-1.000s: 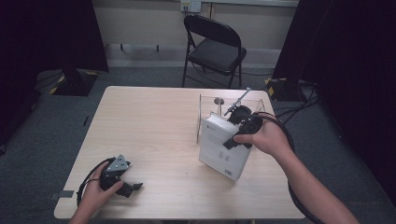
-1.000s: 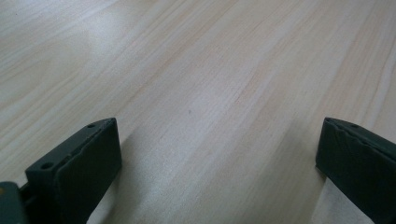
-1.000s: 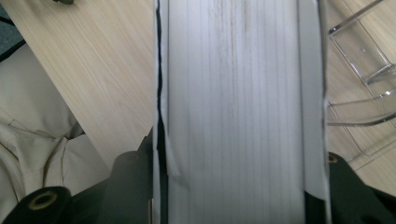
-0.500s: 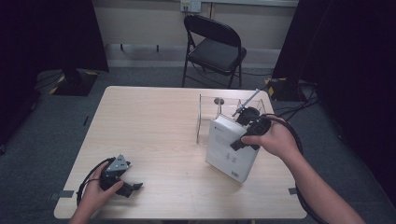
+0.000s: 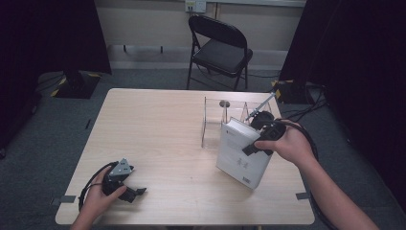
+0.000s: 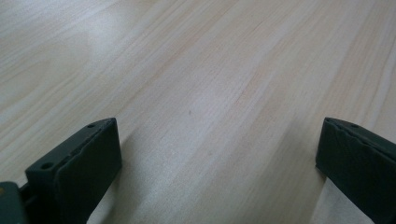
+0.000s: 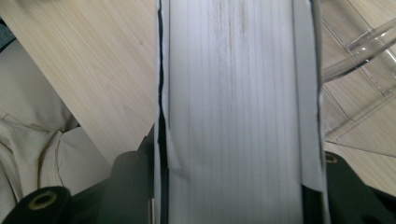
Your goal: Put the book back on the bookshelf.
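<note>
High view: right gripper (image 5: 252, 146) clamps a white book (image 5: 242, 155) tilted beside the clear rack (image 5: 213, 120). Left gripper (image 5: 129, 191) rests released on the table (image 5: 158, 124). Keeping the book upright should ease slotting it between dividers.

The table (image 5: 158, 143) is pale wood with fine straight grain. The book (image 5: 239, 153) near its right edge has a white cover with small dark print, its page edges off-white with faint grey streaks. Both grippers are black, the left gripper (image 5: 125, 184) topped by a grey plate. The rack (image 5: 213, 120) is clear.
</note>
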`<state>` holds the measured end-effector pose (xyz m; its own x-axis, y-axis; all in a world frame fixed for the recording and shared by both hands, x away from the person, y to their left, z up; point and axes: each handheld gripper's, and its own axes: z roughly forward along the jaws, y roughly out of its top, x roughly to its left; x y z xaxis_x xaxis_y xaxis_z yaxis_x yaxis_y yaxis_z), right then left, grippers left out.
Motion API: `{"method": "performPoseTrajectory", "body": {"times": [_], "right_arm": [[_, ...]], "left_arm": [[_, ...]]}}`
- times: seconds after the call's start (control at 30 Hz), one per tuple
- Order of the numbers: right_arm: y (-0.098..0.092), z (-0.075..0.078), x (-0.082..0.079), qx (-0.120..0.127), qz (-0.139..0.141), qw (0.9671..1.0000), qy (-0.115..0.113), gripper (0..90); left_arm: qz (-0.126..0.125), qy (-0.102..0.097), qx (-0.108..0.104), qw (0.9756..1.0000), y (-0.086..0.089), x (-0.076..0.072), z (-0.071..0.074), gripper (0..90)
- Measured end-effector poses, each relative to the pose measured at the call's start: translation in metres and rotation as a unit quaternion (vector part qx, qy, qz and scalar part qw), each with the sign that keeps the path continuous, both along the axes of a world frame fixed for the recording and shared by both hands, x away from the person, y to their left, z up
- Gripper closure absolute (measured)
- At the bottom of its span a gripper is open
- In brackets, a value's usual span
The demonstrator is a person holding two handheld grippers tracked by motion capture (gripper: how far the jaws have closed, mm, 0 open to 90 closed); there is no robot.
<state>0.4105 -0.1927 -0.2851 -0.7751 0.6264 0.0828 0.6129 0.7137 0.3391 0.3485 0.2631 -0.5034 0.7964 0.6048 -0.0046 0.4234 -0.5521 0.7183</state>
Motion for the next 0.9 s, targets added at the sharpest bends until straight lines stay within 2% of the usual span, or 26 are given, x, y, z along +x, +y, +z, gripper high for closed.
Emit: {"method": "performPoseTrajectory", "body": {"times": [0.67, 0.9], "right_arm": [[-0.023, 0.005, -0.004, -0.011, -0.023, 0.9997, -0.001, 52.4], [-0.03, 0.004, -0.005, -0.004, -0.031, 0.9995, 0.0, 52.4]], "left_arm": [[-0.001, 0.001, 0.0, 1.0, 0.0, 0.0, 0.0, 0.0], [-0.001, 0.001, 0.0, 1.0, 0.0, 0.0, 0.0, 0.0]]}}
